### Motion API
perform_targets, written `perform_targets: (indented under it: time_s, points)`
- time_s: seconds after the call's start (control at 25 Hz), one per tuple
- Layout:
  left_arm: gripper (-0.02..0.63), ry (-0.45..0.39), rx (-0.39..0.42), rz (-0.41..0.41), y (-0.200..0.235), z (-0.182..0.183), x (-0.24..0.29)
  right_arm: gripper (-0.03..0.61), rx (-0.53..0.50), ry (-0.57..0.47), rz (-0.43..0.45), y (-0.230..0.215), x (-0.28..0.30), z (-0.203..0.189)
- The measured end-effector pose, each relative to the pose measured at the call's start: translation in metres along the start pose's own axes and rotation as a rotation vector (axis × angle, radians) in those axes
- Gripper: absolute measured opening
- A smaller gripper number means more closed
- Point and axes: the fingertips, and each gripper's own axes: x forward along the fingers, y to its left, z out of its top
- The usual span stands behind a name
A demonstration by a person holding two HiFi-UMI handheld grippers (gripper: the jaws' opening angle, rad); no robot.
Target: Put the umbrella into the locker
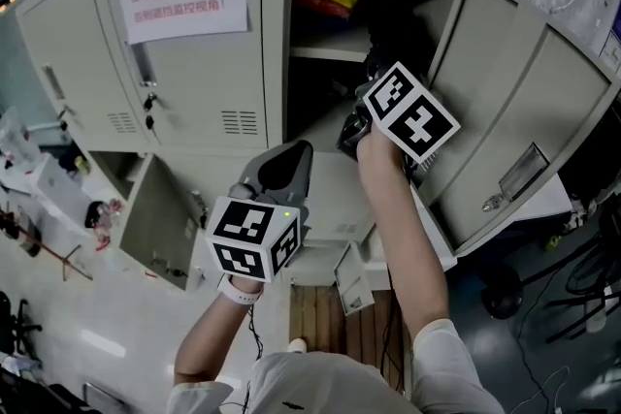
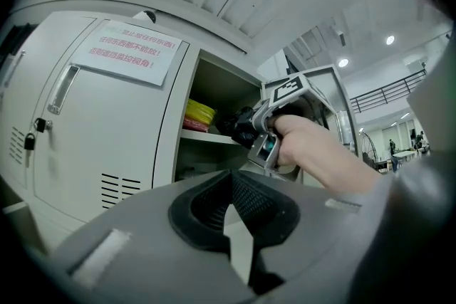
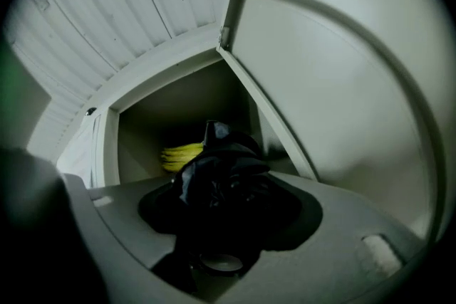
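Umbrella (image 3: 217,164), black and folded, sits clamped in the right claw (image 3: 226,208) at the mouth of the open locker (image 1: 277,63), not yet resting on anything inside; the left claw (image 2: 231,185) hangs closed and empty lower down, apart from it. The grip appears to bite on slack fabric, so the bundle may slide out if tilted. Its leading end lies near the front edge of the shelf (image 1: 328,53), which carries a yellow bundle (image 3: 182,153), and the open door (image 1: 505,102) stands just beside the hand, so a skewed push may snag on either.
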Motion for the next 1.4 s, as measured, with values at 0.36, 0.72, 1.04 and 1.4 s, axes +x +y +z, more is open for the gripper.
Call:
perform_targets:
  time_s: [0.36, 0.72, 1.04, 1.4]
  points:
    - [0.017, -0.003, -0.021, -0.015, 0.000, -0.003, -0.004, 0.272, -0.150, -0.029, -0.015, 0.010, 0.016, 0.018]
    - [0.017, -0.006, -0.010, -0.013, -0.003, -0.001, 0.002, 0.334, -0.203, -0.060, 0.081, 0.017, 0.006, 0.010]
    - [0.017, -0.008, 0.006, -0.017, -0.011, 0.004, 0.002, 0.336, -0.294, -0.065, 0.097, 0.015, -0.018, 0.003]
    - [0.017, 0.004, -0.004, -0.012, -0.015, -0.002, 0.000, 0.285, -0.410, -0.089, 0.128, 0.014, -0.041, 0.006]
